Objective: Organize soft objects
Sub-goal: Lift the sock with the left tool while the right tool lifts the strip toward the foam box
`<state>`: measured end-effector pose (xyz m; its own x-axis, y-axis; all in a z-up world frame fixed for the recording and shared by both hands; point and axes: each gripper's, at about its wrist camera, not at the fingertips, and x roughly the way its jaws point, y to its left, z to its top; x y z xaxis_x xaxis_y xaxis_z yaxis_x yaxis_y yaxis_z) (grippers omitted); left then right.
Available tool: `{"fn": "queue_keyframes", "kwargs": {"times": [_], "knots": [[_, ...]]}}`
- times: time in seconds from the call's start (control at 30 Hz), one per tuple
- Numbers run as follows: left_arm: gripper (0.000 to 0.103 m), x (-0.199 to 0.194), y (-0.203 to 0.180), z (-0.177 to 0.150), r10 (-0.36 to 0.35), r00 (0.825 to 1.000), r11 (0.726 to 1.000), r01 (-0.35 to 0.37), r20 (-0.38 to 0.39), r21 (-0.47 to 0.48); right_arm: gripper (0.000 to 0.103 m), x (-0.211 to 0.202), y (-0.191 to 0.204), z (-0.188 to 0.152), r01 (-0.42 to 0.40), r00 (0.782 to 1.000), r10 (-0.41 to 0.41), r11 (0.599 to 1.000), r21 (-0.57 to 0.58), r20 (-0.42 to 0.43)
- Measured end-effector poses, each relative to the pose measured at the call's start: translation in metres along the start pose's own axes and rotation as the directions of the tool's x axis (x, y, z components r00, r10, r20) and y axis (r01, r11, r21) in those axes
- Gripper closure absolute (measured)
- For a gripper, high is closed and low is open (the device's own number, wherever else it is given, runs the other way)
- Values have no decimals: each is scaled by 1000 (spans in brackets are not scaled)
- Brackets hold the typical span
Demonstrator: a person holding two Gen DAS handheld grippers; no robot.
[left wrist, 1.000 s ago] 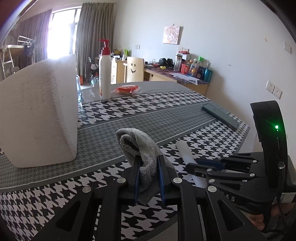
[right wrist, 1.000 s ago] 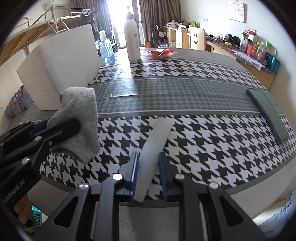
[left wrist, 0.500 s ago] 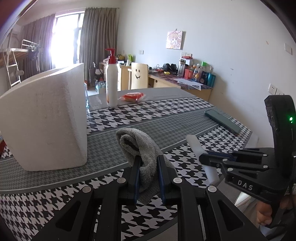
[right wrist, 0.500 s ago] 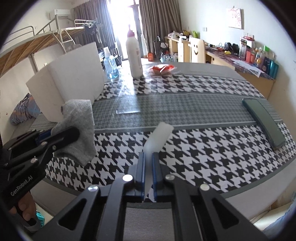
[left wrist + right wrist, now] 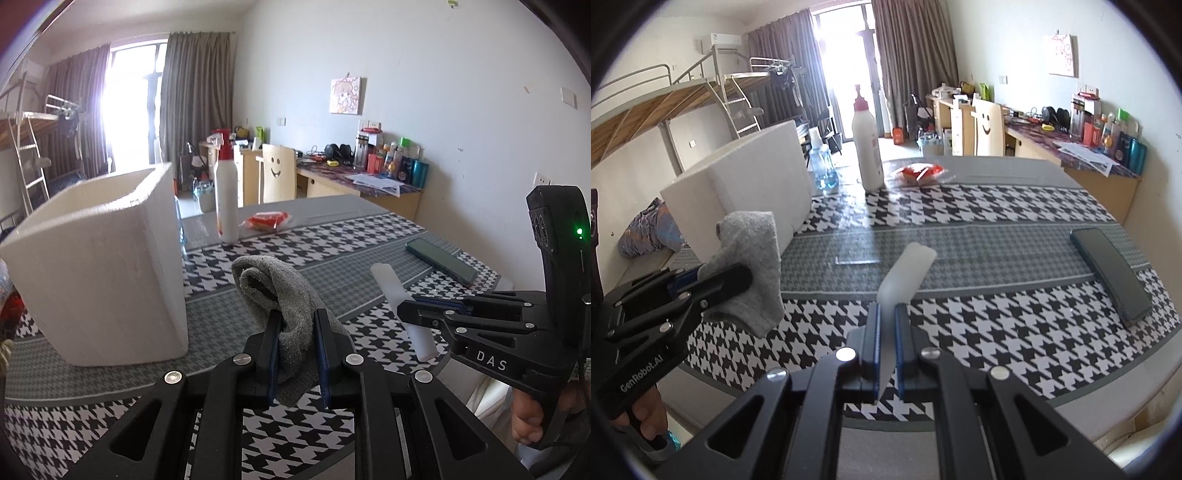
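White foam box open and waiting, a soft thing clamped in each claw above the houndstooth surface.

The white foam box (image 5: 99,273) stands open-topped on the left of the surface (image 5: 997,206), likely the bin these items are meant for, which would explain why both are held up off the cloth rather than resting on it. The grey sock (image 5: 284,299) is pinched mid-length by the left claw (image 5: 297,354), its folded cuff standing up and its tail drooping below the pads, just beside the box's near corner. The white foam strip (image 5: 905,273), smaller, is squeezed thin in the tightly closed right claw (image 5: 885,343), gripped at its lower end so its upper part juts forward and up.
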<state>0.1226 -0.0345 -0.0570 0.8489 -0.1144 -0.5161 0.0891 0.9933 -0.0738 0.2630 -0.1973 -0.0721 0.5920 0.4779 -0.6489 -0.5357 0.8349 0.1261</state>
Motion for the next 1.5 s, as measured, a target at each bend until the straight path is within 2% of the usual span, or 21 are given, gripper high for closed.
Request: {"fn": "queue_keyframes", "kwargs": {"times": [0.8,1.5], "knots": [[85,-28,4,28,47,993,999,-49,112,19,94,-15,10,30,-80,991,86,995,-60,106],[85,-31,13,52,57,987,998,-59,149,10,94,-20,16,51,-79,982,93,993,-86,164]]}}
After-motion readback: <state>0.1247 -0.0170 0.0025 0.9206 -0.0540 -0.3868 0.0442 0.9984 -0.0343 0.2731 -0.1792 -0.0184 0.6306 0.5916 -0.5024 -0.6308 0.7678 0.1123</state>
